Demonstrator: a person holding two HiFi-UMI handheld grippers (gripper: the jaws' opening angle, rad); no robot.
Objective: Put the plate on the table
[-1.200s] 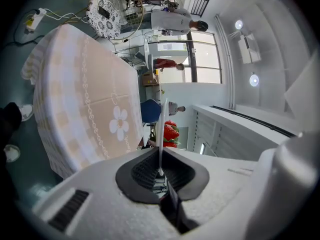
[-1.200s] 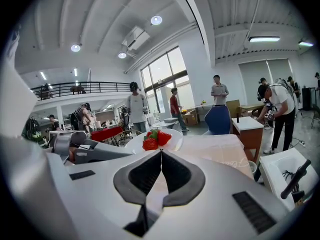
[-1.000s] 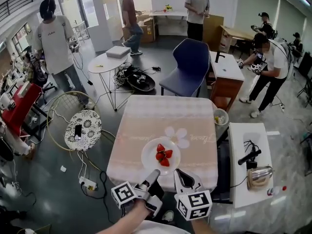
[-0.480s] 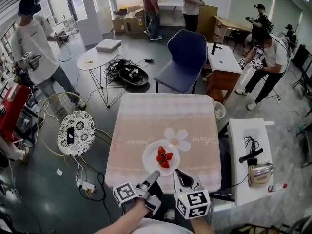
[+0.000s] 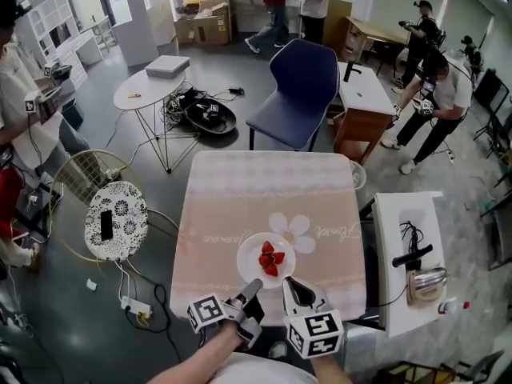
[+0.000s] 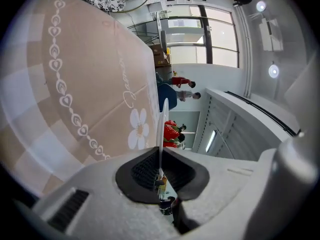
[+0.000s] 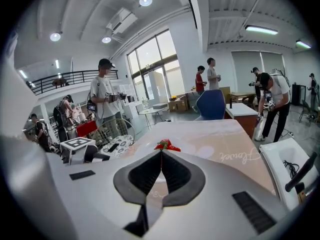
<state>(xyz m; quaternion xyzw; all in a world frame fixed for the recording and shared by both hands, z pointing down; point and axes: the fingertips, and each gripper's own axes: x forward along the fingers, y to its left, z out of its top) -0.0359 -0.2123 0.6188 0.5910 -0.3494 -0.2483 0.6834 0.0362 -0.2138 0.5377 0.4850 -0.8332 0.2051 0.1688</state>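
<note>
Left gripper (image 5: 251,287): nearest to the person, on the near-left side of the flower print (image 5: 293,229). Its jaws are clamped on the near rim of the plate (image 5: 245,256), whose thin white edge stands between the pads in the left gripper view.
Right gripper (image 5: 290,285): level with the left one, straight toward the person from the flower print. Its jaws are pressed together with nothing between them, and the tip is just beside the plate's near-right rim.
Plate: over the table (image 5: 240,186), just on the person's side of the flower print, with its far rim at the print's near petals. I cannot tell whether it is resting on the cloth or is a little above it.
Strawberries (image 5: 269,259): heaped at the plate's middle, between the left jaws and the flower print.
Key relation: the plate runs straight ahead from the left jaws toward the flower print. Being round, it has no long axis to line up.
Nearer hand: the left, which already holds the plate.
Next move, as I judge it: set the plate flat, then release by parting the left jaws and drawing back away from the flower print.
</note>
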